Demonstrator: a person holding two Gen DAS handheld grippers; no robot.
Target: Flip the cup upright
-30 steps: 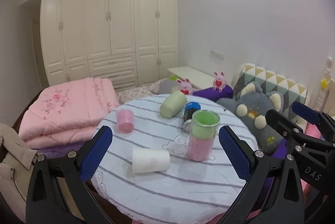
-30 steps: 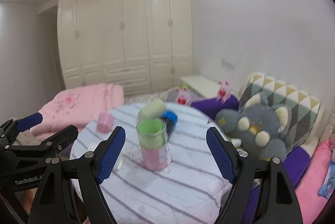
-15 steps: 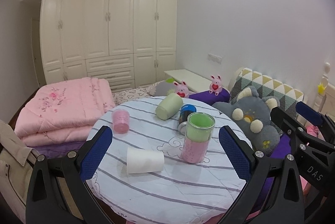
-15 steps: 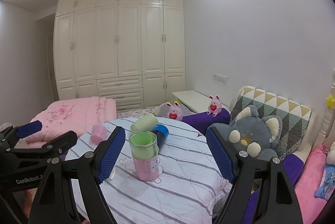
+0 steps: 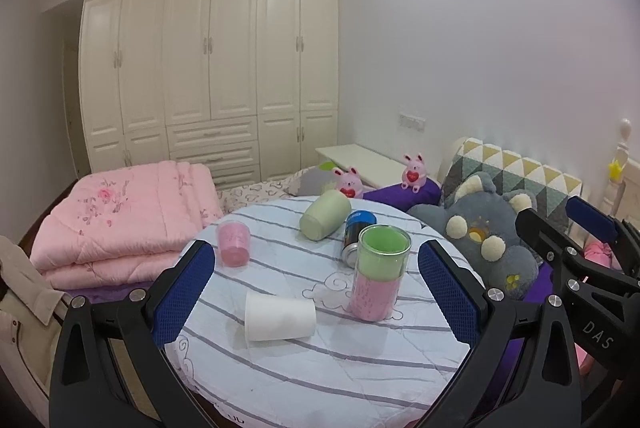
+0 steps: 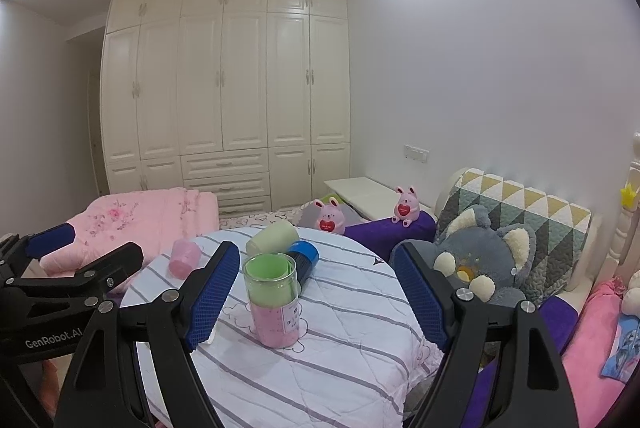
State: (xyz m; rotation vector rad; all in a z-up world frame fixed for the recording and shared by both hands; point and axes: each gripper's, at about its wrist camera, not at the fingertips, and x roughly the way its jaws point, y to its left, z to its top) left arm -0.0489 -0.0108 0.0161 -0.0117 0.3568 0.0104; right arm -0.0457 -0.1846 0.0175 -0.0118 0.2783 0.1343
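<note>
A white cup (image 5: 279, 316) lies on its side on the round striped table (image 5: 320, 368), near its front. A pale green cup (image 5: 325, 216) lies on its side at the back; it also shows in the right wrist view (image 6: 274, 236). A blue can (image 5: 358, 232) lies beside it. A small pink cup (image 5: 233, 243) stands at the left. A clear glass with green and pink inside (image 5: 379, 272) stands upright in the middle (image 6: 273, 298). My left gripper (image 5: 316, 294) is open and empty above the table's front. My right gripper (image 6: 316, 302) is open and empty, to the right.
A folded pink quilt (image 5: 120, 216) lies on the bed to the left. A grey plush toy (image 5: 486, 240) and patterned cushion (image 5: 516, 171) sit right of the table. Two pink plush rabbits (image 5: 416, 171) sit behind. White wardrobes (image 5: 212, 67) fill the back wall.
Both grippers have drawn back and tilted up from the table, so the cups look smaller and lower in view. Both stay open. No object has moved.
</note>
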